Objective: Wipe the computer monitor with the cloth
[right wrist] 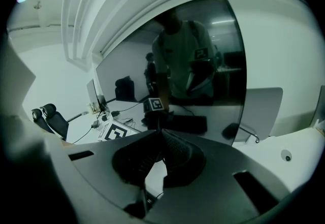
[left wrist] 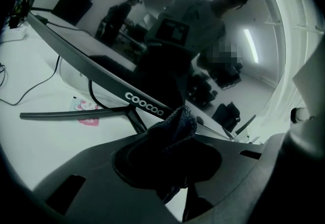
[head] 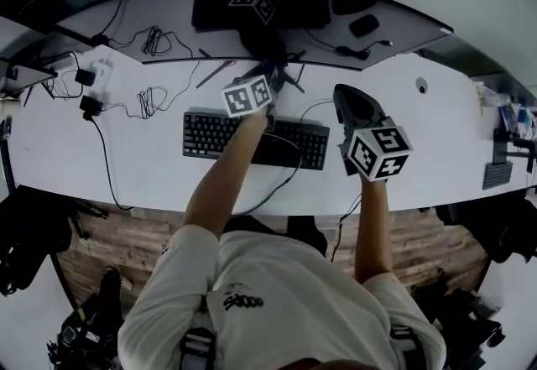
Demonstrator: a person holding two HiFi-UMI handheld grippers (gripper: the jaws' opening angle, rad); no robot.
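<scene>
Cloth (left wrist: 179, 125): dark, nubbly, crumpled wad.

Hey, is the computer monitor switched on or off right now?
It looks off: the monitor shows no picture, only a dark, mirror-like reflection.

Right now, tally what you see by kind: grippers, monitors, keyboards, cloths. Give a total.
Grippers: 2, the left gripper and the right gripper
Monitor: 1
Keyboard: 1
Cloth: 1
Total: 5

White desk (head: 453, 138), wood-plank floor (head: 126, 244) (dim), black chairs (right wrist: 49, 118) aside.
</scene>
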